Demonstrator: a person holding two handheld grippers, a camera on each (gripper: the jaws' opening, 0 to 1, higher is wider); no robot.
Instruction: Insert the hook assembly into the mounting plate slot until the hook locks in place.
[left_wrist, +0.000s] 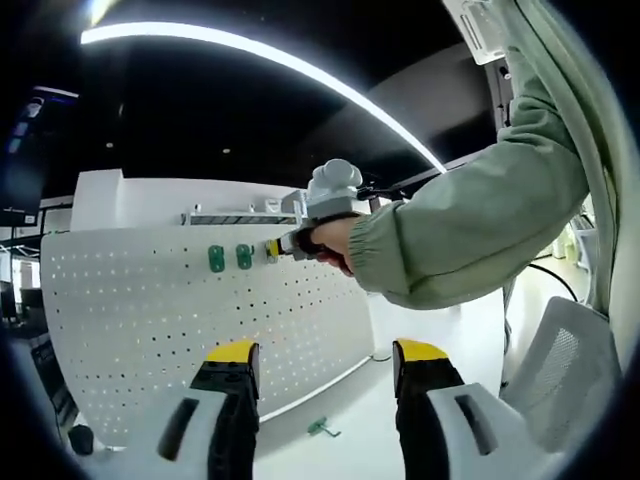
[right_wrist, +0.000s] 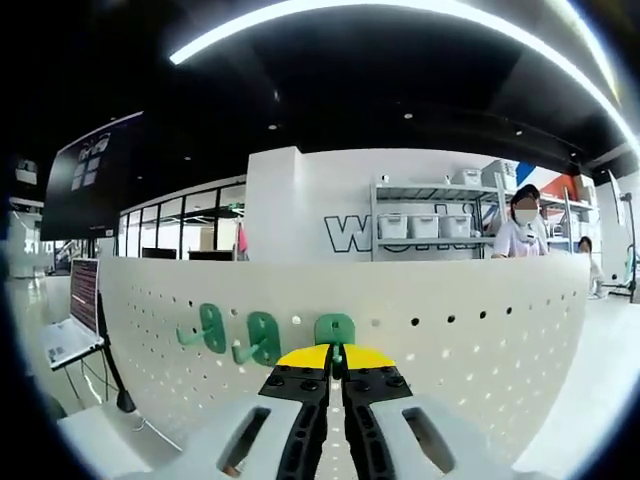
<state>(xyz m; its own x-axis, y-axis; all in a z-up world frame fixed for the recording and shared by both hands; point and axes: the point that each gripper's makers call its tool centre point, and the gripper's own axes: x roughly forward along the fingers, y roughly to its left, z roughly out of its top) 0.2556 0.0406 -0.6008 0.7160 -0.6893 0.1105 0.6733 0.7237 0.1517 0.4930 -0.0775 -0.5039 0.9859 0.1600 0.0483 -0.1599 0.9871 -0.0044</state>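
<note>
Right gripper (right_wrist: 335, 356) pinches green hook (right_wrist: 335, 330) at pegboard (right_wrist: 480, 320), stem hidden; left gripper (left_wrist: 325, 352) spread.

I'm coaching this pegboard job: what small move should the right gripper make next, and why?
Probably press straight in. The right gripper is shut on the third green hook, already against the pegboard beside two mounted hooks; whether it has locked isn't visible.
</note>
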